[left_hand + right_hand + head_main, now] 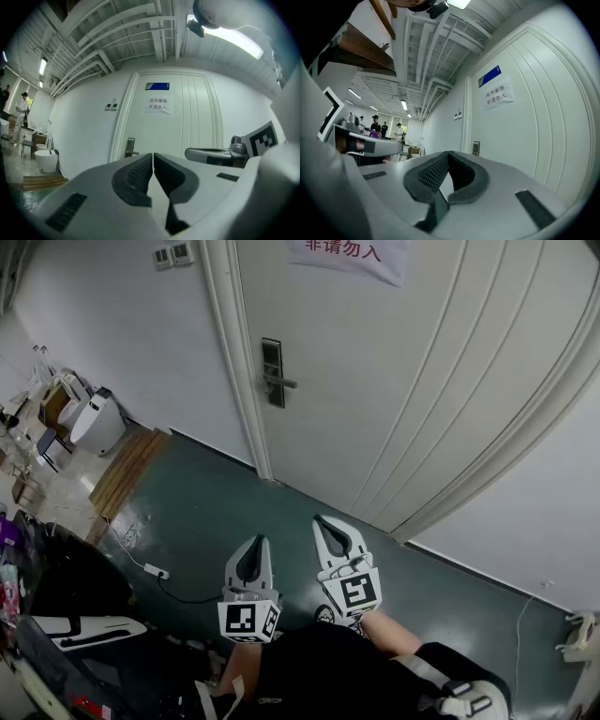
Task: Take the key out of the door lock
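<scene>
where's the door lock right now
In the head view the door lock sits upper centre, on the left edge of the white door next to the frame, with the paper notice higher up to its right.

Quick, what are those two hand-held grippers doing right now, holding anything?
Left hand-held gripper: closed, holding nothing.
Right hand-held gripper: closed, holding nothing.
</scene>
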A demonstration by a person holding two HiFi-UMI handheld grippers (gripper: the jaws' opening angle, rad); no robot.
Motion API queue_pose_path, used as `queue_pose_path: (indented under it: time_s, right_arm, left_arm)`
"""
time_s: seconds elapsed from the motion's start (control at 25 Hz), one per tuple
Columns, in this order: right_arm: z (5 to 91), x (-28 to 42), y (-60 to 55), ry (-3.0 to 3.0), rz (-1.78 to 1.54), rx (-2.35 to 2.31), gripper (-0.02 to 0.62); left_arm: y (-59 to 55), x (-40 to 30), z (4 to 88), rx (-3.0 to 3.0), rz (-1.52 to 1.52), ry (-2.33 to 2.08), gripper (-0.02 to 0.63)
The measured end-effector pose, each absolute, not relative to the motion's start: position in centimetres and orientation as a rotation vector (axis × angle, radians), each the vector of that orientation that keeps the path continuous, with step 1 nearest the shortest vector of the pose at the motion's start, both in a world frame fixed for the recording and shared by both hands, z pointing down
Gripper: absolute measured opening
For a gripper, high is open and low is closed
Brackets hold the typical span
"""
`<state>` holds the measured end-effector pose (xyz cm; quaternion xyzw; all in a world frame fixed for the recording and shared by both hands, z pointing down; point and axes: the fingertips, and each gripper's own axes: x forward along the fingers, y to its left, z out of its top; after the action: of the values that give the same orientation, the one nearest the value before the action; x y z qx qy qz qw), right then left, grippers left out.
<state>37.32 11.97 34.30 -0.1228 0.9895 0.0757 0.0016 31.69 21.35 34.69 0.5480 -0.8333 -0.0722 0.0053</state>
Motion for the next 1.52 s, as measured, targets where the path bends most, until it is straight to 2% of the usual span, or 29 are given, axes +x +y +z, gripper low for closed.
queue_pose_path:
  time_s: [0.56,1.08,1.24,1.52]
  right_arm:
    - [35.9,38.8,10.7,3.101,0.102,-0.307,0.009]
    - [39.5,39.9,7.1,3.175,-0.035,-0.124,0.175]
    - [40.5,39.4,5.5,3.203,-0.049,-0.11,0.275]
    - [41.1,37.2,3.5,3.209,0.01,-0.131,0.281]
  left_arm:
    - [19.7,33.3,36.6,1.676,-0.213,-2.583,0.028]
    - [16.5,35.4,40.1,1.575,-0.169,-2.574,0.028]
    - [16.3,34.5,40.5,1.511,-0.172,-2.576,0.028]
    - [15.7,31.5,41.9,1.479,-0.185,-2.598,0.028]
